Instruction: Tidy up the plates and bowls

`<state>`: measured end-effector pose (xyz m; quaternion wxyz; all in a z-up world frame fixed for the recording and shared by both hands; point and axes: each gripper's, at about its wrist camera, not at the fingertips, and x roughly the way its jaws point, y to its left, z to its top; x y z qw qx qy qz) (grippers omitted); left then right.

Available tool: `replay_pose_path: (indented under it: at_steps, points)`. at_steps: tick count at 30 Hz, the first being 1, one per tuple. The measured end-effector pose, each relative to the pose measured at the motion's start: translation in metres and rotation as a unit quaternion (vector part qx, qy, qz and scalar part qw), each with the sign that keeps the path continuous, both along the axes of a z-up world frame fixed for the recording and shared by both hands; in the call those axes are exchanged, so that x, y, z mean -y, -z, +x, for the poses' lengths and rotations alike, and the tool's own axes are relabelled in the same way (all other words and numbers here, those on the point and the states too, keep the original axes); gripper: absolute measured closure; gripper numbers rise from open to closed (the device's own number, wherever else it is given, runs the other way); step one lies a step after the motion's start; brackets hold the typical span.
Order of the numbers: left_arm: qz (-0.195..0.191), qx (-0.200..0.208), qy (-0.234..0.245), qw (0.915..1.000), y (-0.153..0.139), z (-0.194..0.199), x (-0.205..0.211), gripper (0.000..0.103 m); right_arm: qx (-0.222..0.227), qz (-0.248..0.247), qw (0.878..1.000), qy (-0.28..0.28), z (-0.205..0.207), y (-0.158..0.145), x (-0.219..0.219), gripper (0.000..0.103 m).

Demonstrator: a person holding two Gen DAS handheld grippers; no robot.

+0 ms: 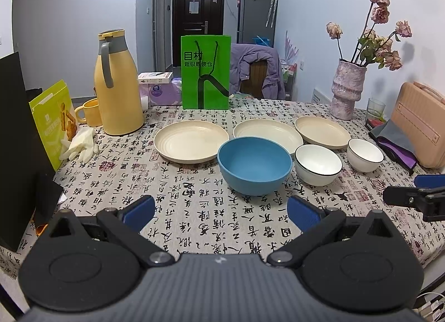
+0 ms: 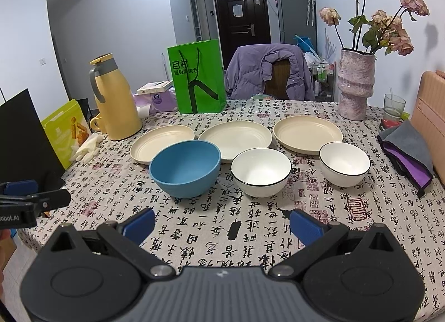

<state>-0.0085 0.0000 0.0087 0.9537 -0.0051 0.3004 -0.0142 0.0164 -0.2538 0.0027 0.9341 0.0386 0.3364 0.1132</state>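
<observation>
Three cream plates stand in a row on the table: left [image 1: 191, 140] [image 2: 161, 142], middle [image 1: 267, 131] [image 2: 235, 136], right [image 1: 322, 131] [image 2: 307, 133]. In front of them stand a blue bowl [image 1: 254, 169] [image 2: 185, 172] and two white bowls with black rims, one [image 1: 318, 164] [image 2: 261, 171] beside the blue bowl and one [image 1: 365, 154] [image 2: 344, 163] further right. My left gripper [image 1: 221, 211] is open and empty, hovering short of the blue bowl. My right gripper [image 2: 222, 223] is open and empty, short of the nearer white bowl.
A yellow thermos [image 1: 116, 85], yellow mug [image 1: 89, 112], snack bag [image 1: 54, 122] and white gloves [image 1: 80, 144] stand at left. A green paper bag [image 1: 205, 72] stands at the back. A vase of dried roses [image 1: 347, 88], glass [image 1: 375, 109], pink case [image 1: 420, 127] and folded cloth [image 2: 406, 149] are at right.
</observation>
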Motion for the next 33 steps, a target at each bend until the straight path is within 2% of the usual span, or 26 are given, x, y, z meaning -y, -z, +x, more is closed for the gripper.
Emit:
replay_pose_path:
  at_steps: [20, 33]
  points:
    - [-0.002, 0.003, 0.001, 1.0000, -0.004, 0.000, -0.002, 0.000, 0.003, -0.001, 1.000, -0.003, 0.001, -0.005, -0.001, 0.000]
    - [-0.005, 0.006, -0.008, 0.9999, -0.008, 0.013, -0.016, 0.000, 0.007, 0.006, 1.000, -0.015, 0.018, -0.006, -0.007, 0.000]
